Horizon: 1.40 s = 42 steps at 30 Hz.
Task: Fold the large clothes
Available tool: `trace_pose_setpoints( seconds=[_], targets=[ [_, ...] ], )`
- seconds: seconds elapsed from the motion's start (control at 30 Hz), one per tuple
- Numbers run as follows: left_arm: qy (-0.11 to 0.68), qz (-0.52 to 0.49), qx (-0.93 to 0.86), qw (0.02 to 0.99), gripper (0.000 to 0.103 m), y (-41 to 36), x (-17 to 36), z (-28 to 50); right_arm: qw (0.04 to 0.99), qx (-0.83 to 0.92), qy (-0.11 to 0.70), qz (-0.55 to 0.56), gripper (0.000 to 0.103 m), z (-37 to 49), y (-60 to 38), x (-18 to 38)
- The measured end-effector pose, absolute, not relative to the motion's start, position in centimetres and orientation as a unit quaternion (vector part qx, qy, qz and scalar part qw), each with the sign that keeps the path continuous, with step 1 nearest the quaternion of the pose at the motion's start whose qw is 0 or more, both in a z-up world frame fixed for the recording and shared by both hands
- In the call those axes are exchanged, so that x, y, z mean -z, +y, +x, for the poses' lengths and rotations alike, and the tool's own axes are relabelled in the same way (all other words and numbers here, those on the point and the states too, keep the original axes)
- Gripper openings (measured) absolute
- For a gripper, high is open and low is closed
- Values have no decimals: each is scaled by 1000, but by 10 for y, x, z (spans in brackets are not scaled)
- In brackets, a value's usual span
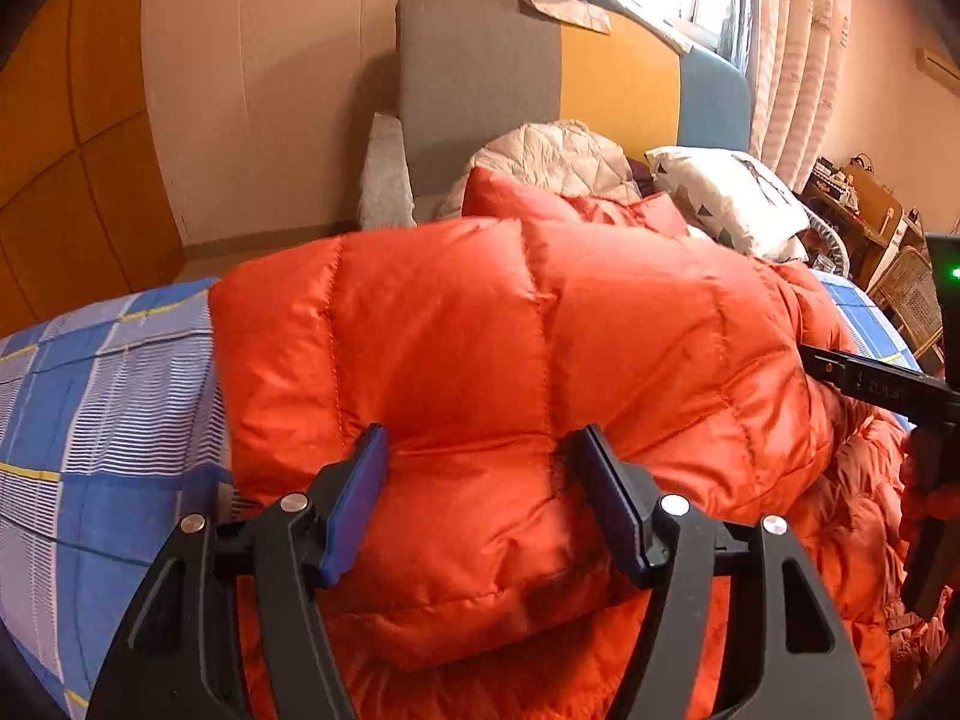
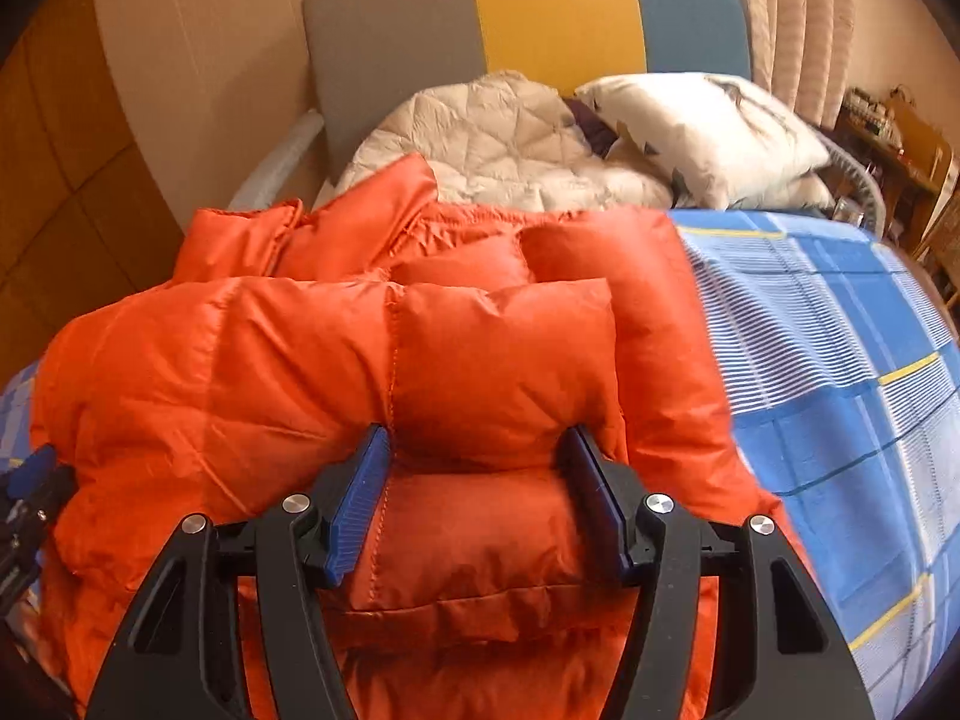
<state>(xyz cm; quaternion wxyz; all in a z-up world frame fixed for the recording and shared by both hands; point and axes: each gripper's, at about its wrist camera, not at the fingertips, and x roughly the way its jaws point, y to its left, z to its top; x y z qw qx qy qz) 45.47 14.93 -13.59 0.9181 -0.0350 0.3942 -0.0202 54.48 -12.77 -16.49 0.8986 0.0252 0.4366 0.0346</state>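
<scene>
Left wrist view: the left gripper (image 1: 480, 450) points down at an orange puffy jacket (image 1: 510, 330) that lies folded over on a bed with a blue checked sheet (image 1: 90, 390). Its two blue pads (image 1: 360, 498) stand apart with a bulge of the jacket swelling up between them; the cloth lies against the pads, but whether they press on it I cannot tell. At the right edge of this view the black arm of the right gripper (image 1: 870, 381) reaches in over the jacket. Right wrist view: the right gripper (image 2: 477, 444) also hangs over the jacket (image 2: 300, 360), near its right-hand edge, jaws parted around a puffed panel in the same uncertain way. The sheet (image 2: 840, 360) lies bare to the right of the jacket. Behind the jacket sit a cream quilted cover (image 2: 492, 144) and a white pillow (image 2: 720, 132), against a headboard (image 2: 558, 18) of grey, yellow and blue panels.
</scene>
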Motion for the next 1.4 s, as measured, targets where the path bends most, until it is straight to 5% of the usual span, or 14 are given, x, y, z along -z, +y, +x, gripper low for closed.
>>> trace_pose_setpoints(
  seconds=[0.37, 0.47, 0.6, 1.4],
  targets=[
    [418, -46, 14, 907, 67, 149, 154, 464, 884, -33, 467, 5, 60, 563, -122, 188],
    [407, -50, -4, 912, 80, 149, 142, 448, 883, -37, 467, 21, 67, 556, -128, 176],
    [394, -51, -10, 917, 81, 150, 128, 414, 890, -43, 453, 44, 77, 528, -138, 159],
    [399, -102, -25, 911, 80, 209, 142, 181, 865, -23, 498, 56, 77, 304, -306, 147]
  ],
)
